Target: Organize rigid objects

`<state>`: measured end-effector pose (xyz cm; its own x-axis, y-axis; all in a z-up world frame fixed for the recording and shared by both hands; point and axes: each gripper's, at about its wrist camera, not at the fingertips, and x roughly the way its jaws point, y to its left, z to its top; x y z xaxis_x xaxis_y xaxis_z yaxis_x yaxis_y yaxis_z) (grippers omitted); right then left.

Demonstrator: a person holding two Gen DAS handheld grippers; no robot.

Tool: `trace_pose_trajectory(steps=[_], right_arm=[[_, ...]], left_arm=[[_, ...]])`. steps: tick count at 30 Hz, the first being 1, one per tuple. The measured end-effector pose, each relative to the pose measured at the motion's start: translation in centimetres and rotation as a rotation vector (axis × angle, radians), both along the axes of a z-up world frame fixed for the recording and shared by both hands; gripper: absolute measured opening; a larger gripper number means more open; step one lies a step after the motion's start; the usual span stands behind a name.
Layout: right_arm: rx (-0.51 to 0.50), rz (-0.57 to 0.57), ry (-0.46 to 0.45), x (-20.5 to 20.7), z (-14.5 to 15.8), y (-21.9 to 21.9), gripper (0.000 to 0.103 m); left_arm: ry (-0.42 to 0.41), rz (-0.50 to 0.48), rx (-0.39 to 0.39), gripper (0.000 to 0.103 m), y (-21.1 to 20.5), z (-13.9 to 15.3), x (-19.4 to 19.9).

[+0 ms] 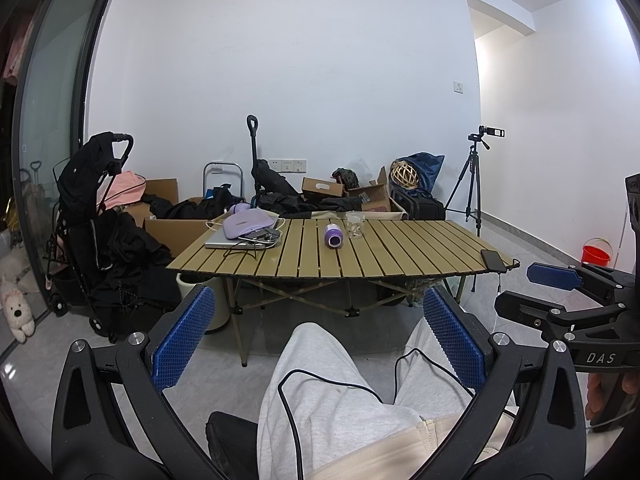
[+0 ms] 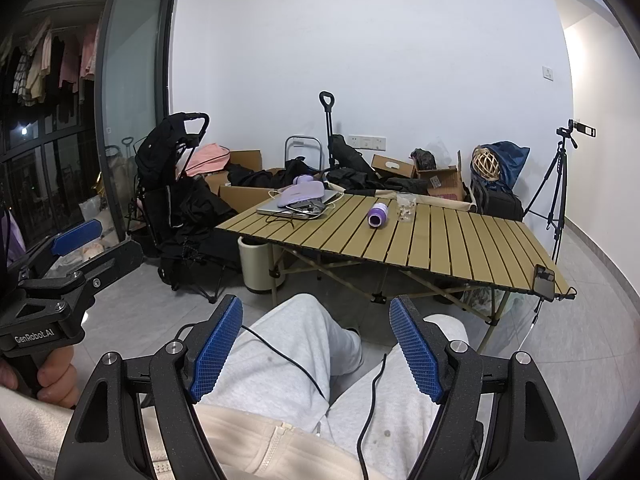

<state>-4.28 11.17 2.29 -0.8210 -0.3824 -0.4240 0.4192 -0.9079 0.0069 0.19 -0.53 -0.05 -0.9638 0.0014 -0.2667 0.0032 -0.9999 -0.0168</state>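
Nearest the cameras, both tools are held low over the seated person's lap, above grey trousers (image 1: 316,380), pointing forward at the room rather than at any object. That reads as a resting or ready pose: nothing has been reached for yet. The left gripper (image 1: 318,336) has its blue pads spread wide with nothing between them, and the right gripper (image 2: 316,344) is likewise spread and empty. In the left view the right tool appears at the right edge, held level beside the left one, so the two hands sit side by side at about the same height. Black cables (image 2: 372,396) trail across the knees, probably from the tools themselves.

Further out stands the slatted folding counter (image 1: 420,256), well apart from both grippers. A phone (image 1: 493,259) lies at its near right corner with a cable hanging off the edge, likely parked there to charge. Towards the far side, a purple bottle (image 1: 333,235) lies tipped on its side, just beside an upright clear glass (image 1: 354,225) holding small pale items I cannot identify. These two look like the things to tidy; the toppled bottle most plainly wants setting upright. At the far left, a lilac pouch (image 1: 249,221) rests on a laptop (image 1: 236,242) with cables.

Behind are boxes, dark bags, a stroller (image 1: 96,200) and a tripod (image 1: 472,184).
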Motion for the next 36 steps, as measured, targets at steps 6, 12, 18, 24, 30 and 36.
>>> trace_pose_trajectory(steps=[6,12,18,24,30,36], right_arm=[[-0.001,0.001,0.002,0.13,-0.04,0.00,0.081],[-0.001,0.001,0.002,0.13,-0.05,0.00,0.081],[-0.001,0.001,0.003,0.13,0.00,0.02,0.081],[-0.001,0.001,0.002,0.12,0.05,0.03,0.081],[-0.001,0.001,0.003,0.11,0.09,0.10,0.081],[-0.001,0.001,0.003,0.12,0.08,0.08,0.081]], left_arm=[[0.001,0.000,0.000,0.103,-0.01,-0.01,0.00],[0.001,0.000,-0.001,0.103,0.02,-0.02,0.00],[0.003,0.001,-0.001,0.103,0.11,-0.01,0.03],[0.004,0.001,-0.001,0.103,0.40,-0.06,0.05],[0.004,0.001,-0.001,0.103,0.39,-0.07,0.07],[0.004,0.001,-0.001,0.103,0.41,-0.08,0.05]])
